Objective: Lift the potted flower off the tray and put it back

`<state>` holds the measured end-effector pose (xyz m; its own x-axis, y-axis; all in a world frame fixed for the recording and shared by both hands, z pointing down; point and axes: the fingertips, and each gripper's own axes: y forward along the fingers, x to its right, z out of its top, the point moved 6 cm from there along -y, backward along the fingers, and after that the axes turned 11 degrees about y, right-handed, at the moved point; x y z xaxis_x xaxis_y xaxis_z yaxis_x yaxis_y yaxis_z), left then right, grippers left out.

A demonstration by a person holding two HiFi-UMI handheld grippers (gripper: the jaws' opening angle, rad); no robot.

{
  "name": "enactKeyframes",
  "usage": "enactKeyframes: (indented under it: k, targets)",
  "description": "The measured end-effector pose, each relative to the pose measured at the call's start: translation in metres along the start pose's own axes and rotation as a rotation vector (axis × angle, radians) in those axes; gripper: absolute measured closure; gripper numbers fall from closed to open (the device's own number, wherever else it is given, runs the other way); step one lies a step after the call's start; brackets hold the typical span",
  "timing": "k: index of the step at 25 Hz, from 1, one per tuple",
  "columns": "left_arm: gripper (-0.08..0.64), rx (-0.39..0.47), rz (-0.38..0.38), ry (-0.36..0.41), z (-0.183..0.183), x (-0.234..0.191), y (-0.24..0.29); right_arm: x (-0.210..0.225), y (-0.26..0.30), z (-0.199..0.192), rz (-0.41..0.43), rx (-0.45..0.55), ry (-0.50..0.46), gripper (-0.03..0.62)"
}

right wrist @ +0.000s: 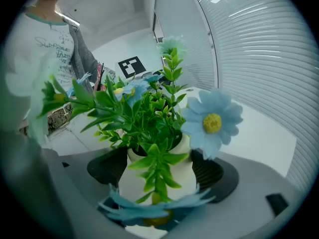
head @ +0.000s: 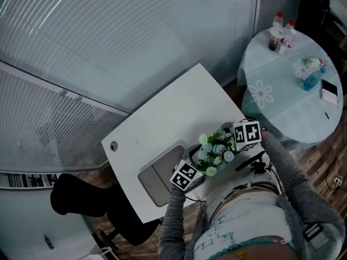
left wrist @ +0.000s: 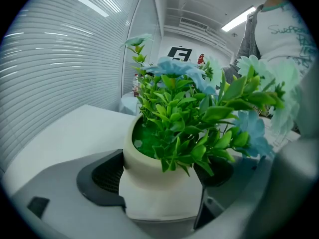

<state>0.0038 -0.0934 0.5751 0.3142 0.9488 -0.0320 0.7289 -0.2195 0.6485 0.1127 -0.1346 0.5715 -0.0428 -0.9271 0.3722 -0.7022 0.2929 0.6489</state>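
The potted flower (head: 216, 149), a cream pot with green leaves and pale blue blooms, is held to the right of the grey tray (head: 157, 179), near the white table's (head: 173, 112) front edge. My left gripper (head: 196, 170) grips it from the tray side and my right gripper (head: 236, 145) from the opposite side. In the left gripper view the pot (left wrist: 158, 188) sits squeezed between the dark pads (left wrist: 98, 179) of the left gripper (left wrist: 160, 180). In the right gripper view the pot (right wrist: 172, 177) is likewise pinched between the pads (right wrist: 209, 172) of the right gripper (right wrist: 158, 169). Leaves hide the pot's base.
A round table with a pale blue cloth (head: 282, 96) stands at the right, carrying bottles (head: 281, 34) and a phone (head: 328, 91). A black chair (head: 81, 199) stands left of the white table. Slatted blinds run behind. The person's torso is close to the table's front edge.
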Motion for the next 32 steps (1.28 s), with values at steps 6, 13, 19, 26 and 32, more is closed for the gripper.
enactKeyframes:
  k: [6, 13, 19, 26, 32]
  targets:
    - [0.123, 0.018, 0.011, -0.004, 0.025, 0.005, -0.024, -0.015, -0.020, 0.022, 0.000, 0.004, -0.006, 0.209]
    - [0.123, 0.035, 0.010, -0.025, 0.056, 0.008, -0.047, -0.028, -0.048, 0.045, 0.016, -0.003, 0.012, 0.209]
    - [0.123, 0.037, 0.026, -0.020, 0.076, 0.012, -0.062, -0.040, -0.067, 0.061, 0.005, -0.004, -0.003, 0.209]
    - [0.123, 0.046, 0.031, -0.015, 0.096, 0.015, -0.075, -0.050, -0.085, 0.075, 0.002, -0.008, -0.002, 0.209]
    - [0.123, 0.059, 0.035, -0.016, 0.103, 0.016, -0.080, -0.055, -0.093, 0.081, -0.008, -0.020, -0.006, 0.209]
